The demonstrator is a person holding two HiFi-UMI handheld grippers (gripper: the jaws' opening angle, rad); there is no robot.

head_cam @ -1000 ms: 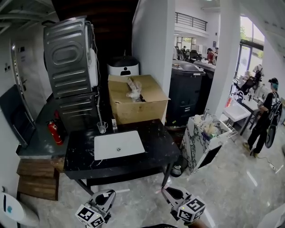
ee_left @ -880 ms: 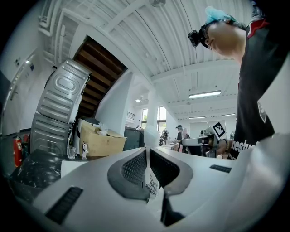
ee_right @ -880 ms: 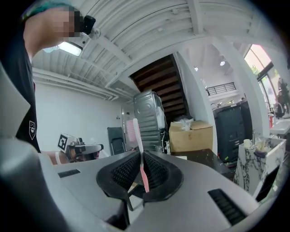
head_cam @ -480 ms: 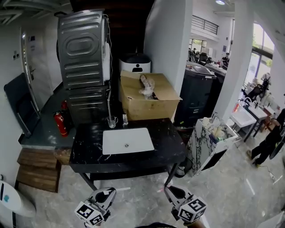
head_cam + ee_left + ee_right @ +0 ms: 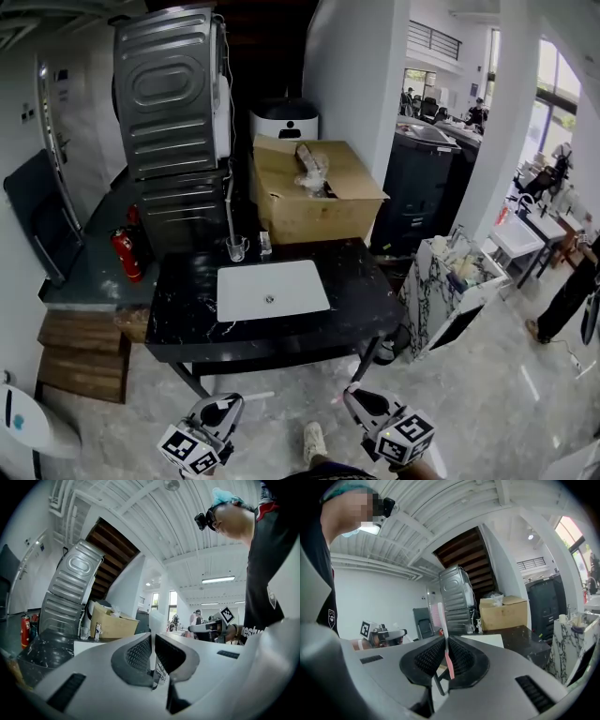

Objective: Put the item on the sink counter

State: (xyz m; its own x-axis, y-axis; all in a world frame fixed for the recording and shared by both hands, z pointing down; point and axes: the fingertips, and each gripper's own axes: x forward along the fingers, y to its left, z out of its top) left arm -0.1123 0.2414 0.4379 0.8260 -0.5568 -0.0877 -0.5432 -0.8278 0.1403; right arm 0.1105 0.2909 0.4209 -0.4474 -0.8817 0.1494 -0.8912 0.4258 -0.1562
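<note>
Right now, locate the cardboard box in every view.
Head view: cardboard box upper centre, behind the black counter.
Left gripper view: box left of centre, past the jaws.
Right gripper view: box right of centre.
Shared landmark: ribbed metal appliance to its left.

Cardboard box (image 5: 314,202) centre back, plastic wad on top. Steel washer (image 5: 169,94) just left of it, red extinguisher (image 5: 125,255) low beside. Glass (image 5: 237,248) in front of box. Marble-look stand (image 5: 450,300) at right. Wood pallets (image 5: 80,361) lower left.

Basin (image 5: 253,286) set in counter (image 5: 183,314), glass (image 5: 237,248) behind it — box (image 5: 319,217) beyond
</note>
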